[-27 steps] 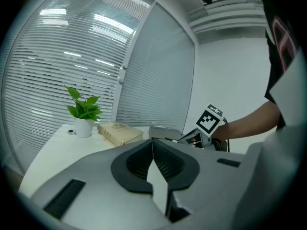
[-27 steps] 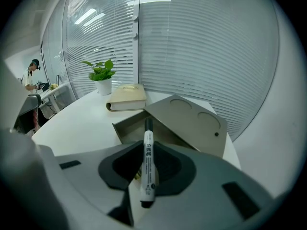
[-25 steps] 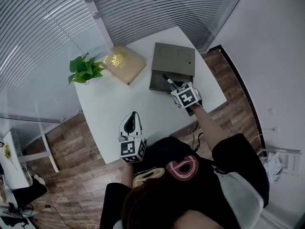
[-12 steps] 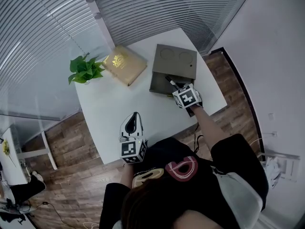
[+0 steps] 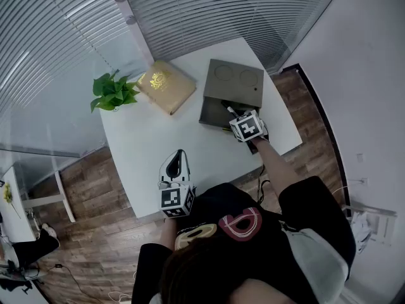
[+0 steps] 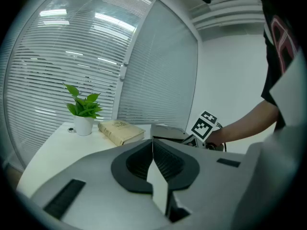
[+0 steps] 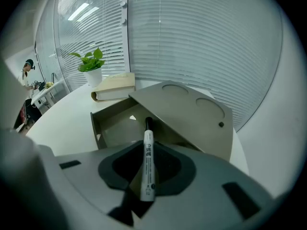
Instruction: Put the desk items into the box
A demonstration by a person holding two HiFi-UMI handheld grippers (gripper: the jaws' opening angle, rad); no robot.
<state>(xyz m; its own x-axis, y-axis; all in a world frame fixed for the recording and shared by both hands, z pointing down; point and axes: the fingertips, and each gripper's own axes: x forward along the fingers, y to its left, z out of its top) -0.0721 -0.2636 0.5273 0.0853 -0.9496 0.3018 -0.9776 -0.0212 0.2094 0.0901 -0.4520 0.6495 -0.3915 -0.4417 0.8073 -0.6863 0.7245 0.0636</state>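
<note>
right tongs [image 7: 146,166]: clamped on a marker pen [image 7: 148,150]; pads grip the rear half of the barrel, capped end sticks out ahead of the jaw tips
marker pen: white barrel, black cap; held lengthwise along the jaws, so it can go in cap-first; cap is over the box's open mouth, right at the lid edge; can't tell if it touches; not released
box [image 7: 95,122]: grey-brown cardboard, just ahead of and below right tongs; the visible part of the inside looks bare
lid [image 7: 192,110]: ahead-right of right tongs, tilted up, half covering the box; the only gap is on the near-left side, likely why the tongs come in low from there
left tongs [image 6: 154,163]: jaws together, nothing between them; held over the bench's near edge, well apart from the box at their front-right; looks parked, one hand is enough for a pen
book [image 5: 164,85]: tan cover, gold emblem, flat on bench [image 5: 158,138]; ahead-left of right tongs, beside the box and outside it; probably the next item
potted plant [image 5: 114,94]: left of the book, far ahead of left tongs
step (judged): lowering the pen into the box; early in the task
next needs: cap past the lid edge, then jaws apart
risk: pen snags on the lid or a wall and rolls onto the bench
</note>
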